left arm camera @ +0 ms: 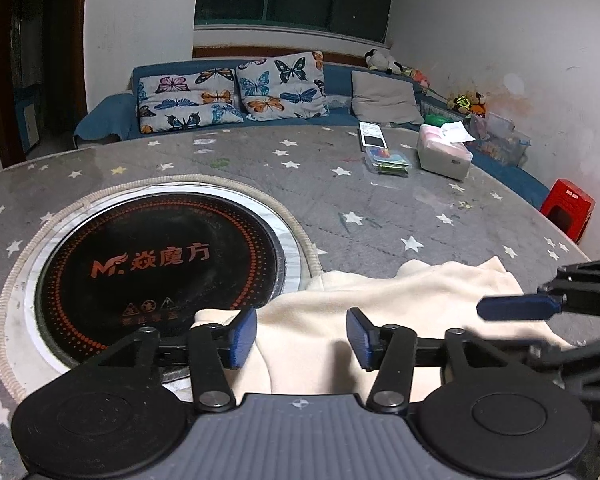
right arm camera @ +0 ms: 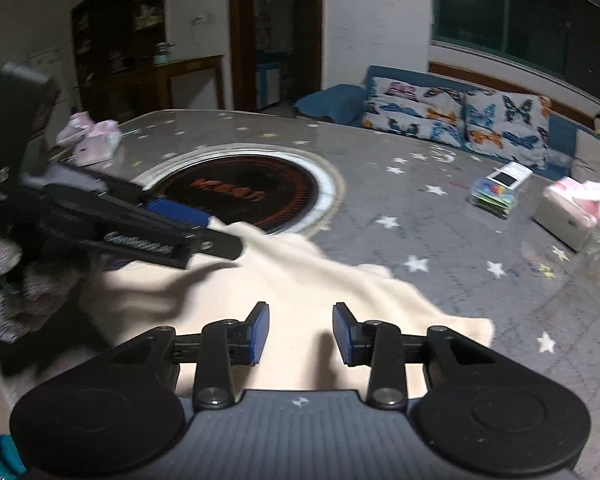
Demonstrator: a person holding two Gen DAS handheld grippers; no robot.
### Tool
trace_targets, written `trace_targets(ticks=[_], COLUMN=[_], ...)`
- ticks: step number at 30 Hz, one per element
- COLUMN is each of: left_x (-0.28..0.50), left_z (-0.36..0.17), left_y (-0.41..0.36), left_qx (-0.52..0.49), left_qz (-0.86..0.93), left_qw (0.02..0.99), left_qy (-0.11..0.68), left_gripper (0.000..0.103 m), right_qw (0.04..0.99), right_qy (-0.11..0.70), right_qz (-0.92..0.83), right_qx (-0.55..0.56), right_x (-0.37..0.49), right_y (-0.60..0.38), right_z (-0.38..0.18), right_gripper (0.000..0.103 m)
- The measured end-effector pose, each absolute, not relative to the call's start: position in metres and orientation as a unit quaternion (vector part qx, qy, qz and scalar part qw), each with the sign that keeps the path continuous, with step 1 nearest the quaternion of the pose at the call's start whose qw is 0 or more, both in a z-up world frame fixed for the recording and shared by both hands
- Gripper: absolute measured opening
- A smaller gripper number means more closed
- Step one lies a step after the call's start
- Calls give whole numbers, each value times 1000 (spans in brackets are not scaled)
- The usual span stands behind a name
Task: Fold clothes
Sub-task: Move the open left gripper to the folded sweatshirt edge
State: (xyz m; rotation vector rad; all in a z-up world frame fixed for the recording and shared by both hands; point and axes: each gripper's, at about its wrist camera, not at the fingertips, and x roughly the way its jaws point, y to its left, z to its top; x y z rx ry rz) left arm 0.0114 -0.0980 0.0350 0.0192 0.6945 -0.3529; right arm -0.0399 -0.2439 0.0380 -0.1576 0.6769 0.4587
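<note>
A cream garment lies rumpled on the grey star-patterned tablecloth, its left edge lapping onto the rim of a round hob. My left gripper hovers over the garment's near part, open, with nothing between its blue pads. In the right wrist view the same cream garment spreads out ahead of my right gripper, which is also open and empty just above the cloth. One blue finger of the right gripper reaches in from the right. The left gripper's blue finger sits at the garment's far left corner.
A black round induction hob is set into the table to the left. A tissue box, a remote and a small plastic case lie at the far right. Pink items sit far left. A sofa and a red stool stand beyond.
</note>
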Motion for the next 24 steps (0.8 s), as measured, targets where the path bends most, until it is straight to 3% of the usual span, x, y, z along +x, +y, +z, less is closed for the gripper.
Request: trace_targets(ticks=[11, 24], left_x=[-14, -41], left_z=[36, 26], left_y=[-84, -60], left_qx=[12, 5], left_qz=[-150, -113], left_qw=[929, 933], left_qy=[337, 342], left_gripper=[66, 68], right_qw=[902, 910], right_qy=[324, 312], right_qz=[262, 248], right_qx=[-115, -117], right_x=[-78, -96], right_y=[-211, -213], right_z=[35, 35], right_gripper=[39, 38])
